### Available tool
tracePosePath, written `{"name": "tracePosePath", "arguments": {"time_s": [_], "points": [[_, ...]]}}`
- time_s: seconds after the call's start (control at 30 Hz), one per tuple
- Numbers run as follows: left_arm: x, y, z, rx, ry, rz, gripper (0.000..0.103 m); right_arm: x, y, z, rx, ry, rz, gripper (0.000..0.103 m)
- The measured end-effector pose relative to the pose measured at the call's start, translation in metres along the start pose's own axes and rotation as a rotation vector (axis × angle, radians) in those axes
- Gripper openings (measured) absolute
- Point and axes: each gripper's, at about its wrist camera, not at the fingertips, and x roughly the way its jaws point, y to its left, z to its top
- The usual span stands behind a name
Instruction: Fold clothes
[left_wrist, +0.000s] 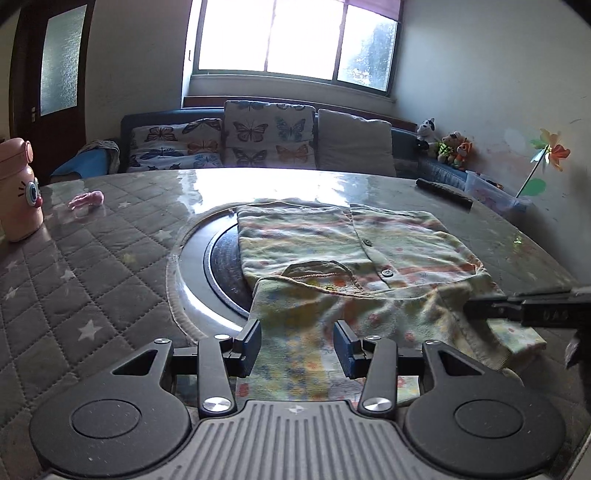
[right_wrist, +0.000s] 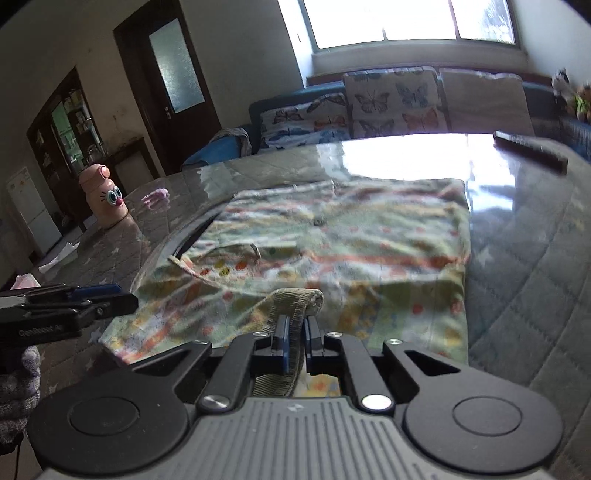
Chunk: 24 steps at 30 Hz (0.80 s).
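Note:
A small pastel-patterned buttoned shirt (left_wrist: 314, 240) lies spread on the quilted table cover (left_wrist: 92, 277), partly over a round black inset. My left gripper (left_wrist: 298, 347) is open. A sleeve of the shirt lies flat between and under its blue pads (left_wrist: 251, 347), which stand clear of the cloth. In the right wrist view my right gripper (right_wrist: 295, 332) is shut on the ribbed olive cuff (right_wrist: 295, 299) at the near edge of the shirt (right_wrist: 351, 240). The right gripper's black fingers (left_wrist: 487, 306) enter the left wrist view from the right, at the shirt's edge.
A pink cartoon bottle (left_wrist: 16, 188) and a small pink item (left_wrist: 86, 199) sit at the table's left. A black remote (left_wrist: 443, 192) lies at the far right, near a plastic box (left_wrist: 487, 192). Behind the table is a sofa (left_wrist: 258, 136) with butterfly cushions. A gloved hand (right_wrist: 14, 387) holds the left gripper.

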Motion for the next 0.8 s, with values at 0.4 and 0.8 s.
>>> {"name": "tracePosePath", "arguments": {"time_s": [0.4, 0.8], "points": [[0.022, 0.0, -0.001, 0.024, 0.043, 0.05, 0.045, 0.013, -0.017, 0.003, 0.005, -0.002, -0.096, 0.008], [0.035, -0.008, 0.024, 0.038, 0.026, -0.006, 0.044, 0.009, 0.003, 0.012, -0.124, -0.061, -0.063, 0.014]]}}
